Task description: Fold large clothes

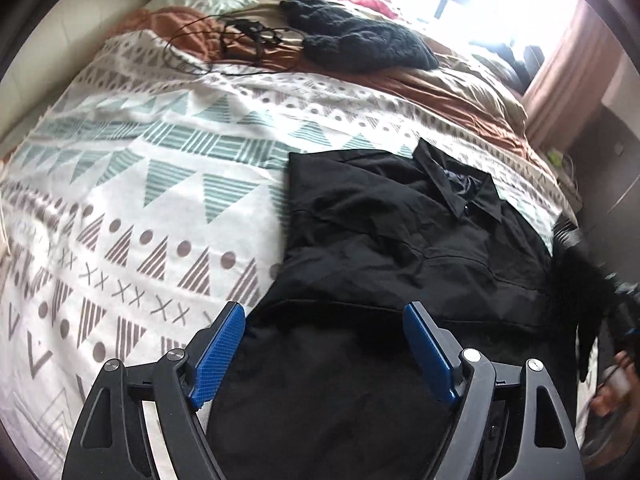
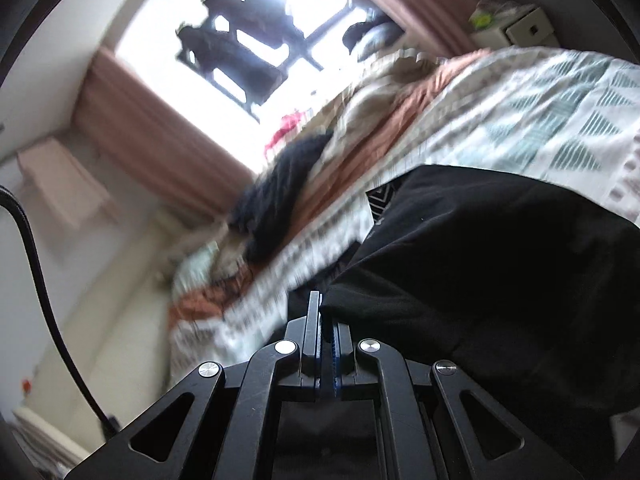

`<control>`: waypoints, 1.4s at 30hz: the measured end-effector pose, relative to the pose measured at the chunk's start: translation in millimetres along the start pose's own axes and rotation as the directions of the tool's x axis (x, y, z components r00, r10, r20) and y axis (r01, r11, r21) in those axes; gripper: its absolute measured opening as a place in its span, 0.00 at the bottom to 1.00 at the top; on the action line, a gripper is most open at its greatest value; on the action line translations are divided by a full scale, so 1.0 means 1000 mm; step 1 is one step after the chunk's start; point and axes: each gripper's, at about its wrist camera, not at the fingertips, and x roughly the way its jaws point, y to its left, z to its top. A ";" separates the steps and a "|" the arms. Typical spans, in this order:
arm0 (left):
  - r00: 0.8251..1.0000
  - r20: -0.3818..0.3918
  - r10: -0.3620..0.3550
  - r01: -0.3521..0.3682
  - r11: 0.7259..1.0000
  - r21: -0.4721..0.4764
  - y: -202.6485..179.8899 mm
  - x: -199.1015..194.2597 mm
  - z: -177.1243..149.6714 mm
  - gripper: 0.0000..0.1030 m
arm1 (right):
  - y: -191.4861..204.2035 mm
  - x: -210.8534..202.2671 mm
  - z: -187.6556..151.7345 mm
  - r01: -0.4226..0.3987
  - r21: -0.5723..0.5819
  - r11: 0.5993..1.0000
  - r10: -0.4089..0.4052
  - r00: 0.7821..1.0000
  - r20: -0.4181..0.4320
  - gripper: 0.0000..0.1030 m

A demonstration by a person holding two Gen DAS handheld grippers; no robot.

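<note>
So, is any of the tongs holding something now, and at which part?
The right tongs are shut on an edge of the black shirt. The left tongs are open above it, holding nothing.

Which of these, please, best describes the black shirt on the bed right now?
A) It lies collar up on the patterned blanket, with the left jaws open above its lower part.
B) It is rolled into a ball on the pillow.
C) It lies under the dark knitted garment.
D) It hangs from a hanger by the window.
A: the black shirt lies flat on the patterned blanket, collar showing, and the left gripper hovers with jaws apart.
</note>
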 end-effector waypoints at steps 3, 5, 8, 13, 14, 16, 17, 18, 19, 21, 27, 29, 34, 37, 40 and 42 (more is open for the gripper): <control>1.000 -0.010 -0.015 0.015 0.999 -0.038 0.011 0.003 0.000 0.80 | -0.003 0.033 -0.022 0.071 -0.030 0.997 -0.075 0.989 -0.130 0.05; 1.000 -0.014 -0.023 0.023 0.999 -0.041 0.014 0.003 0.000 0.80 | -0.007 0.055 -0.039 0.134 -0.029 0.991 -0.137 0.965 -0.225 0.10; 0.999 0.002 -0.037 0.037 0.999 -0.039 0.016 -0.003 0.000 0.80 | -0.021 0.068 -0.060 0.143 0.052 0.988 -0.118 0.934 -0.336 0.35; 0.998 0.017 -0.056 0.057 0.996 -0.065 0.021 -0.009 0.001 0.80 | -0.036 0.025 -0.064 0.159 0.151 0.976 -0.111 0.953 -0.283 0.62; 0.998 0.017 -0.056 0.057 0.996 -0.066 0.021 -0.009 0.001 0.80 | -0.036 0.015 -0.060 0.167 0.177 0.970 -0.117 0.958 -0.261 0.65; 0.998 0.017 -0.055 0.056 0.996 -0.066 0.022 -0.009 0.001 0.80 | -0.053 -0.006 -0.056 0.175 0.259 0.950 -0.118 0.968 -0.221 0.65; 0.998 0.018 -0.056 0.057 0.996 -0.066 0.021 -0.008 0.000 0.80 | -0.059 -0.013 -0.055 0.171 0.284 0.944 -0.112 0.971 -0.212 0.65; 0.998 0.018 -0.056 0.057 0.996 -0.065 0.021 -0.008 0.000 0.80 | -0.066 -0.022 -0.056 0.164 0.313 0.935 -0.106 0.975 -0.193 0.65; 0.998 0.016 -0.055 0.056 0.996 -0.066 0.022 -0.008 0.000 0.80 | -0.077 -0.035 -0.058 0.176 0.346 0.921 -0.121 0.977 -0.173 0.65; 0.998 0.013 -0.058 0.058 0.996 -0.070 0.022 -0.008 0.000 0.80 | -0.089 -0.050 -0.064 0.194 0.389 0.900 -0.144 0.978 -0.153 0.65; 0.999 0.014 -0.048 0.048 0.997 -0.065 0.021 -0.005 -0.001 0.80 | -0.129 -0.091 -0.062 0.247 0.535 0.808 -0.255 0.965 -0.060 0.65; 0.999 0.014 -0.047 0.048 0.996 -0.071 0.022 -0.006 -0.001 0.80 | -0.135 -0.095 -0.060 0.257 0.543 0.800 -0.276 0.960 -0.048 0.65; 0.998 0.048 -0.033 0.035 0.998 -0.054 0.023 -0.021 0.000 0.80 | -0.158 -0.096 -0.066 0.233 0.642 0.730 -0.266 0.963 -0.048 0.53; 0.997 0.065 -0.037 0.041 0.997 -0.067 0.031 -0.032 0.000 0.80 | -0.162 -0.102 -0.061 0.211 0.638 0.741 -0.271 0.963 -0.004 0.06; 0.996 0.079 -0.043 0.050 0.995 -0.090 0.041 -0.042 -0.004 0.80 | -0.145 -0.108 -0.053 0.158 0.601 0.783 -0.247 0.967 0.068 0.04; 0.995 0.083 -0.046 0.055 0.993 -0.109 0.049 -0.048 -0.010 0.80 | -0.122 -0.114 -0.046 0.123 0.551 0.826 -0.222 0.968 0.117 0.04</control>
